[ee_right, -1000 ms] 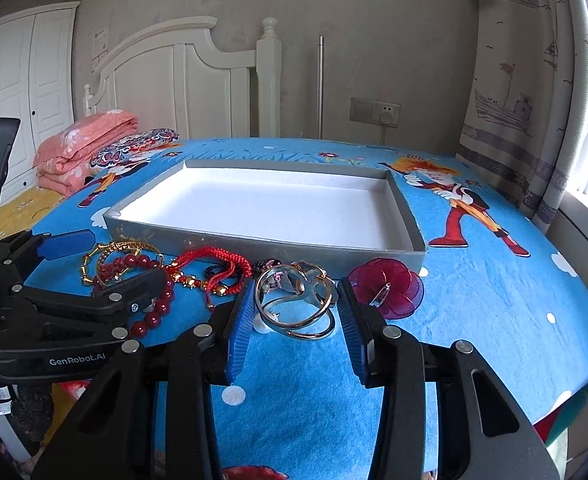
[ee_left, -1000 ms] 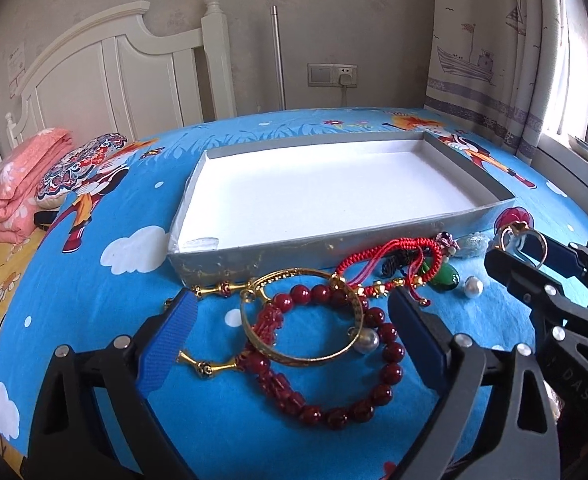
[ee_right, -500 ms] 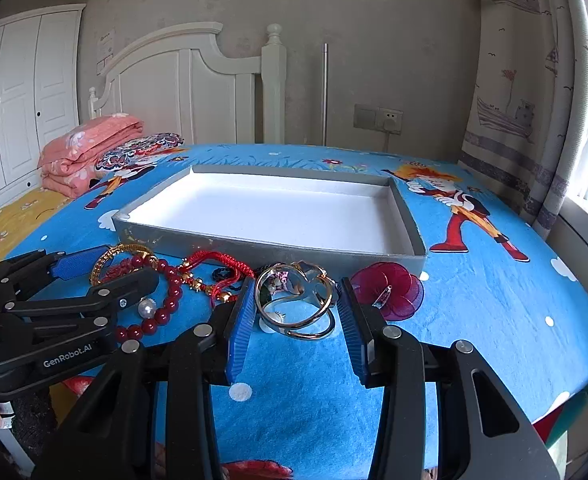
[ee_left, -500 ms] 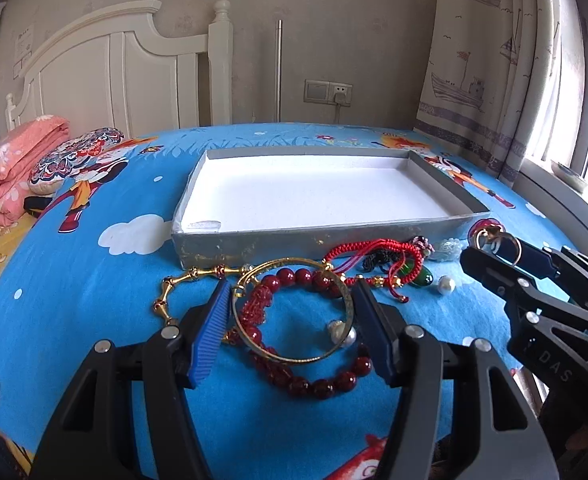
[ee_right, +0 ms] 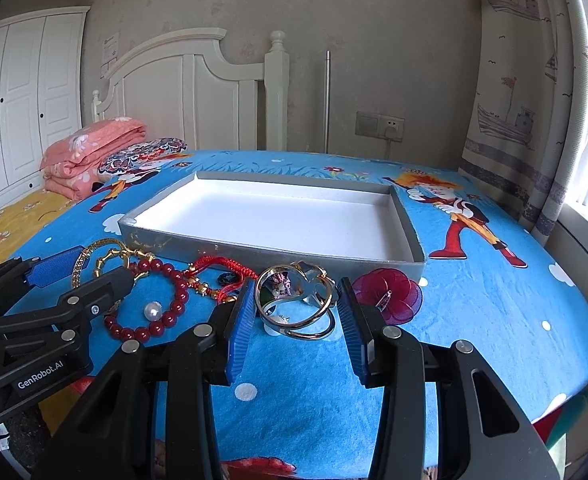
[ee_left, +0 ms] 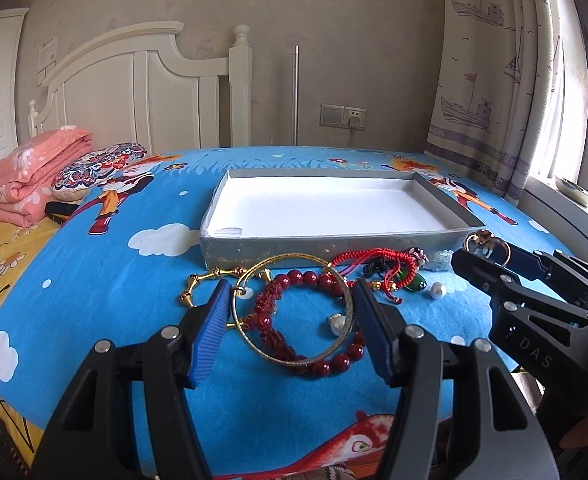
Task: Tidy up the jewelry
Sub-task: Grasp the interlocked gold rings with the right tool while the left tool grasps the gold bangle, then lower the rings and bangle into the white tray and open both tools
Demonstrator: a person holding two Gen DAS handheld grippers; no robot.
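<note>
Bed (ee_left: 94,280) under a blue cartoon-print sheet carries a shallow grey cardboard tray (ee_left: 294,246) with a white lining, the jewelry heaped just before its near wall. Left gripper (ee_left: 290,312), ribbed blue pads, pinches a thin gold bangle (ee_left: 294,360) lying over a glossy dark-red bead bracelet (ee_left: 325,364); a pearl (ee_left: 337,325) sits inside the hoop. Right gripper (ee_right: 295,308) clamps a polished openwork metal cuff (ee_right: 297,304), partly hiding what lies behind; a gauzy crimson flower (ee_right: 389,292) lies just right of it.

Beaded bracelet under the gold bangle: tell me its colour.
Dark red, glossy round beads; clearest in the left wrist view, beneath the gold bangle.
</note>
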